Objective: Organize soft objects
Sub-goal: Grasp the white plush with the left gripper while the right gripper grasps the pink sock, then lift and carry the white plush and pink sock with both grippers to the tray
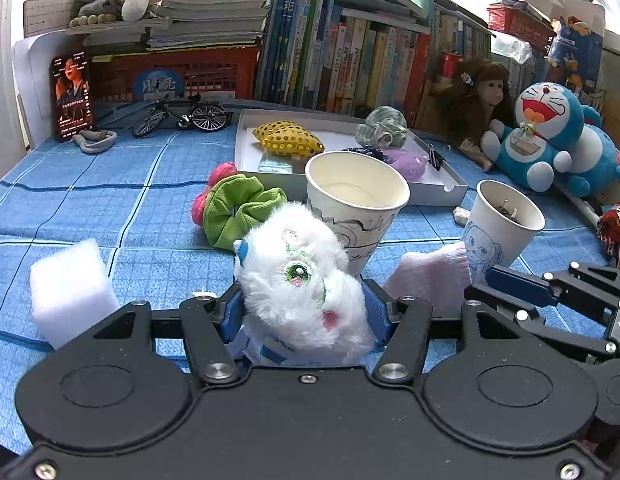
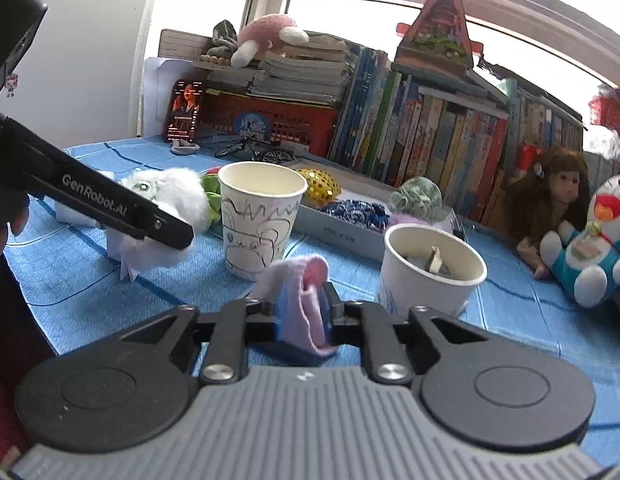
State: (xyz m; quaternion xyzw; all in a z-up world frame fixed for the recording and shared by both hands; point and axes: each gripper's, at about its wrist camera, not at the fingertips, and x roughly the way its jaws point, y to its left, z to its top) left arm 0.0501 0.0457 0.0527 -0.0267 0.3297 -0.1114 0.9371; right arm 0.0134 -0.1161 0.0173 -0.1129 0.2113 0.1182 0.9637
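Observation:
My left gripper (image 1: 306, 304) is shut on a white fluffy plush toy (image 1: 302, 276) with green embroidered eyes, held just above the blue cloth. My right gripper (image 2: 304, 308) is shut on a pale pink sock (image 2: 306, 300), which hangs limp between its blue pads. In the left wrist view the same sock (image 1: 429, 276) shows low right, beside the other gripper's fingers (image 1: 521, 284). A white shallow box (image 1: 437, 192) behind holds a yellow sequined pouch (image 1: 288, 138), a green striped scrunchie (image 1: 383, 126) and a purple soft piece (image 1: 405, 160). A green scrunchie (image 1: 238, 212) and a pink one (image 1: 222, 172) lie left of the box.
Two paper cups (image 1: 357, 200) (image 1: 505, 216) stand just ahead of the grippers. A white foam block (image 1: 70, 284) lies at left. A blue cat plush (image 1: 549, 132) and a doll (image 1: 481, 96) lean at right. Books, a red crate and a phone (image 1: 72, 96) line the back.

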